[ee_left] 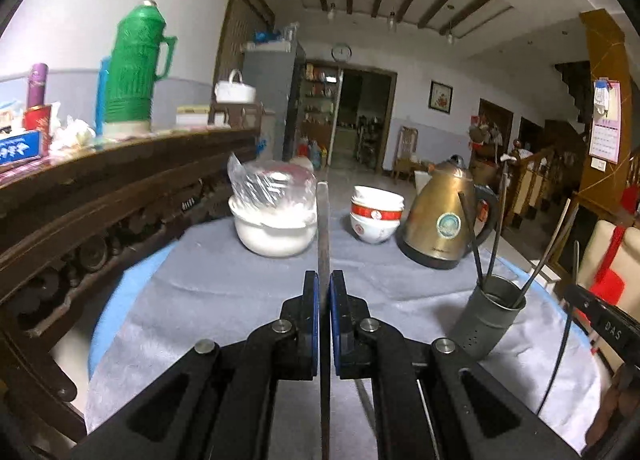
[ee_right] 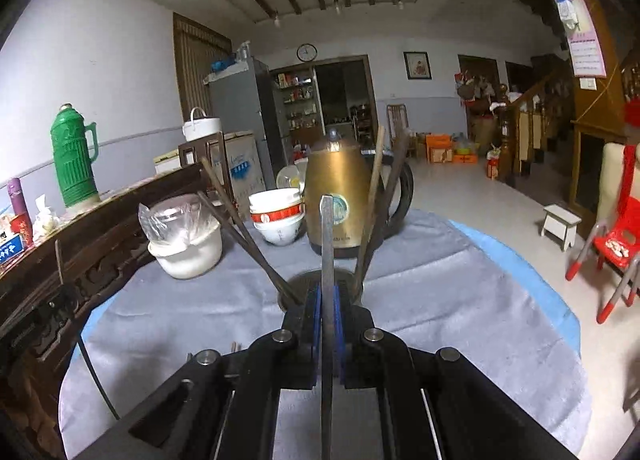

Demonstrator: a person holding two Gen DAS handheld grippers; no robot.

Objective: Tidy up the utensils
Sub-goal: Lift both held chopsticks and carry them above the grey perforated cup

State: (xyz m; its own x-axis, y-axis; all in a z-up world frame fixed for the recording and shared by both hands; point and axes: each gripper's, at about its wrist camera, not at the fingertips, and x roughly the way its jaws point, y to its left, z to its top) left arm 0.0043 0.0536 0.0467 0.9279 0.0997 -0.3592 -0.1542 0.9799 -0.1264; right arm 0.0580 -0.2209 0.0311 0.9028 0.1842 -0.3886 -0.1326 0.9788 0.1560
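A thin dark chopstick [ee_left: 323,228] stands pinched between the closed blue pads of the left tool [ee_left: 324,280]; the right tool [ee_right: 327,296] clamps another dark chopstick [ee_right: 327,244] just above the grey metal holder cup [ee_left: 490,316], which holds several chopsticks on the grey-clothed tabletop [ee_left: 224,284] near the brass-coloured electric kettle [ee_left: 440,216].

My right fingers [ee_right: 308,324] cover most of the grey utensil holder [ee_right: 304,280], so only a sliver of its rim shows. The chopstick [ee_right: 327,260] I pinch there runs off the bottom edge, as does the one in my left fingers [ee_left: 310,300]. The kettle [ee_left: 440,220] label is too blurred to read.
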